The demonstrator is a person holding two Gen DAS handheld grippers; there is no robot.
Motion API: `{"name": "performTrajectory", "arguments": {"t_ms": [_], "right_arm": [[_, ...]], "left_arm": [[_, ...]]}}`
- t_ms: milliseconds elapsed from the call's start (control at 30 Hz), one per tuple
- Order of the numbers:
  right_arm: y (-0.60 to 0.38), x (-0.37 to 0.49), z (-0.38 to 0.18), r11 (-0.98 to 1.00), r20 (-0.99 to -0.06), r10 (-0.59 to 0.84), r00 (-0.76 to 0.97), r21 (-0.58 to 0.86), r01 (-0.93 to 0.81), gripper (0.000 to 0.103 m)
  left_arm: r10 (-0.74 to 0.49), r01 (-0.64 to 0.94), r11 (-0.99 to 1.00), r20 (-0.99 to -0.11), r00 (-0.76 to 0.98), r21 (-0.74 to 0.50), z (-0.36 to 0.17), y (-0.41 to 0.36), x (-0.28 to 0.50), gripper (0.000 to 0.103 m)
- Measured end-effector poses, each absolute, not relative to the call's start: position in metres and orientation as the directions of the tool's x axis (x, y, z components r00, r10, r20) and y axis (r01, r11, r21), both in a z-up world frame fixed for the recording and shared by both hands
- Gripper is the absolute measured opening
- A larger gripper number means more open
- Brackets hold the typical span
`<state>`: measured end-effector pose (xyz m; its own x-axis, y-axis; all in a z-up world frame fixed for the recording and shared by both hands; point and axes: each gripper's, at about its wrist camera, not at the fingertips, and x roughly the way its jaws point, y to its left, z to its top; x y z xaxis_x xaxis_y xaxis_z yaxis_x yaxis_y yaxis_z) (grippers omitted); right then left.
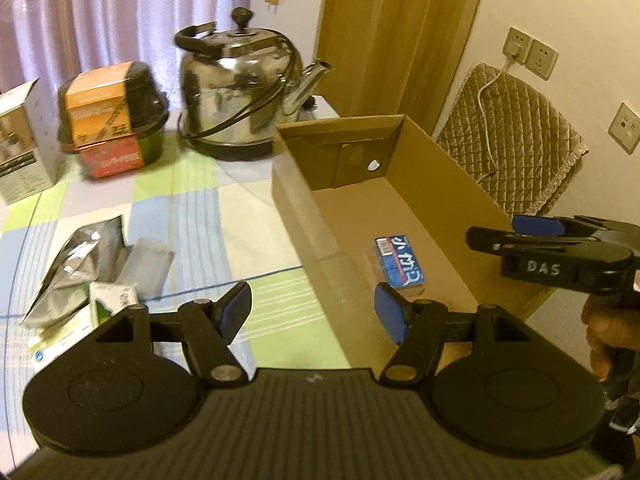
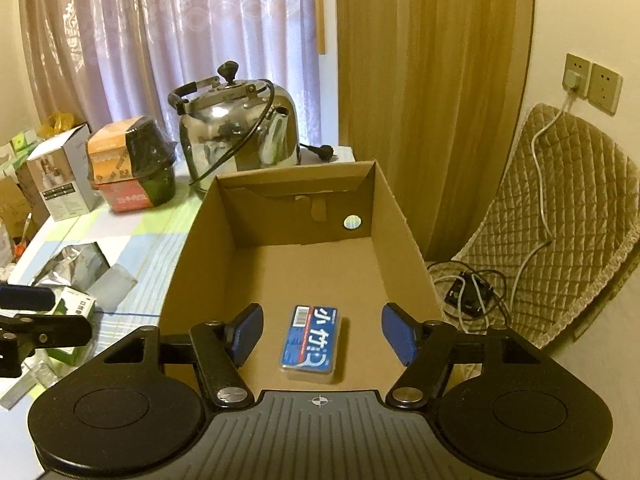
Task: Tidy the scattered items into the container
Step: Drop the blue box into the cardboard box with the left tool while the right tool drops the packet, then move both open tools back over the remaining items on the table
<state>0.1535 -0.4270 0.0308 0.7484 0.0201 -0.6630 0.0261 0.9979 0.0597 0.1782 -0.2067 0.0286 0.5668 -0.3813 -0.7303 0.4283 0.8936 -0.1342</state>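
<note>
Nearest to us, our right gripper (image 2: 322, 334) hangs over the near end of the cardboard box (image 2: 404, 224), its blue-padded fingers (image 2: 398, 334) spread wide with nothing between them. Directly below that gap a small blue packet (image 2: 314, 338) lies flat on the box floor, close to the near wall and apart from both fingers. Our left gripper (image 1: 314, 314) is likewise spread wide and empty, poised over the near left corner of the cardboard box (image 1: 304, 216), one finger above the checked cloth of the counter (image 1: 224, 216) and the other above the box interior. In the left wrist view the blue packet (image 1: 400, 266) sits just beyond that inner finger, and the right gripper (image 1: 496, 234) comes in from the right edge, held by a hand (image 1: 604, 330).

On the counter left of the box lie the items not yet gathered: a green-and-white carton (image 1: 110, 304), a crumpled silver foil pouch (image 1: 80, 258) partly over it, and a clear flat sachet (image 1: 146, 268) touching the pouch. Farther back stand an orange-labelled black tub (image 1: 112, 120) and a white product box (image 1: 24, 144). Behind the cardboard box stands a steel kettle (image 1: 240, 96) with its cord draped over it. Beyond are pale curtains (image 2: 168, 40), and to the right a quilted chair cover (image 2: 560, 216).
</note>
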Motion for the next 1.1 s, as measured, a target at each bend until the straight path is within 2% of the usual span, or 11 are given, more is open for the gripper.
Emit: {"name": "performTrajectory", "arguments": {"t_ms": [567,600,633,700,967,1000,1100], "right_arm": [[-0.363,0.071,0.054,0.992,-0.647,0.107,0.755,0.115,-0.042,0.072],[-0.357,0.067,0.055,0.992,-0.646,0.114,0.755,0.115,-0.051,0.074],[-0.35,0.063,0.056,0.992,-0.645,0.12,0.755,0.115,-0.06,0.084],[-0.338,0.055,0.056,0.99,-0.637,0.137,0.759,0.118,-0.08,0.095],[-0.292,0.036,0.05,0.978,-0.663,0.21,0.719,0.127,-0.168,0.096],[-0.286,0.034,0.049,0.976,-0.664,0.217,0.715,0.125,-0.179,0.101],[-0.273,0.031,0.049,0.971,-0.669,0.235,0.705,0.123,-0.207,0.103]], "left_arm": [[-0.275,0.295,0.949,-0.751,0.601,-0.112,0.024,-0.107,0.097,0.068],[-0.265,0.286,0.952,-0.752,0.603,-0.106,0.024,-0.098,0.091,0.069],[-0.254,0.275,0.956,-0.754,0.606,-0.101,0.023,-0.09,0.085,0.071],[-0.231,0.25,0.964,-0.756,0.612,-0.092,0.023,-0.073,0.074,0.073],[-0.129,0.161,0.986,-0.765,0.631,-0.034,0.023,-0.013,0.042,0.081],[-0.123,0.15,0.988,-0.766,0.631,-0.035,0.023,-0.007,0.039,0.084],[-0.106,0.123,0.992,-0.767,0.633,-0.035,0.022,0.007,0.03,0.088]]}}
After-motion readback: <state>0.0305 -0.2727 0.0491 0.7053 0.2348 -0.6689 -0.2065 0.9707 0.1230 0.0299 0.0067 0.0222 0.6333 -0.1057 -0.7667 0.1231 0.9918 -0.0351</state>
